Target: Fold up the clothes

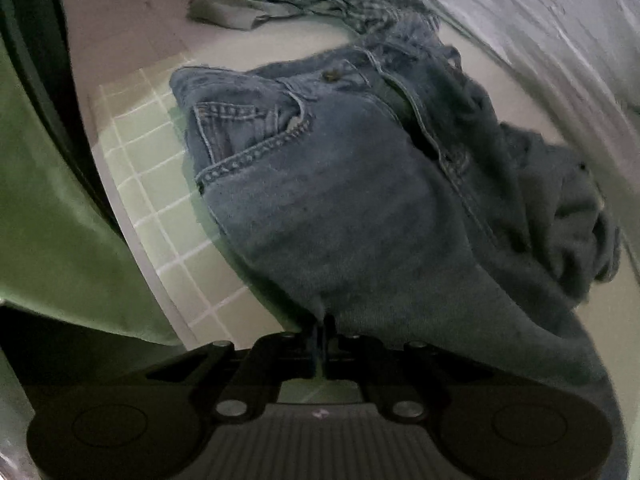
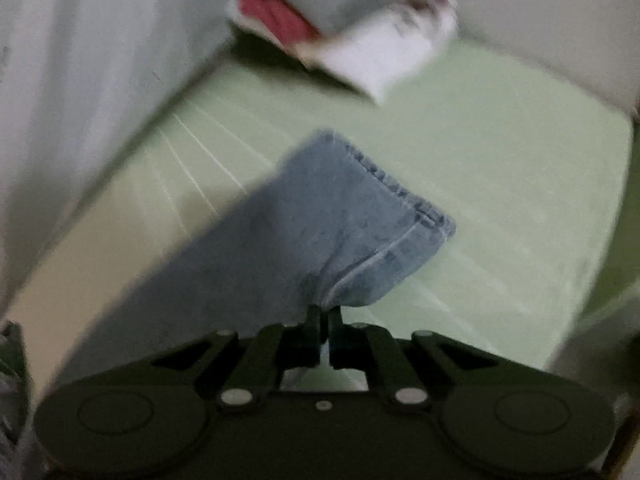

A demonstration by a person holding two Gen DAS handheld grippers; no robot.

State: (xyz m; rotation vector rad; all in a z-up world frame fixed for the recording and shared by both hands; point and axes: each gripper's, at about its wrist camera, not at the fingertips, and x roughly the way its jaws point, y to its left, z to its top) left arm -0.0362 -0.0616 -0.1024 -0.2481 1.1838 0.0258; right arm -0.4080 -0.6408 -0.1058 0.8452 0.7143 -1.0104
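Both your grippers are clenched on the jeans (image 1: 340, 200) — left gripper (image 1: 320, 330) below the waist, right gripper (image 2: 325, 312) behind the hem, its corner toward right of frame.

Dim and flat in both views, with a cool greenish cast. Brightest on the pale green mat (image 1: 152, 184) left of the jeans (image 1: 340, 200); no glare anywhere. Soft dark shadow along the left edge of the jeans on the mat. Near-black, detail-poor on the left tool (image 1: 320, 334) below the jeans, and on the right tool (image 2: 325, 314) likewise. Fairly sharp at the pocket stitching; smeared with motion blur above and right of the jeans. Much heavier blur in the right wrist view: grid lines streaked beside the jeans leg (image 2: 344, 224), the folded pile (image 2: 360, 40) beyond it a smear. Strong fisheye bending, black corners.
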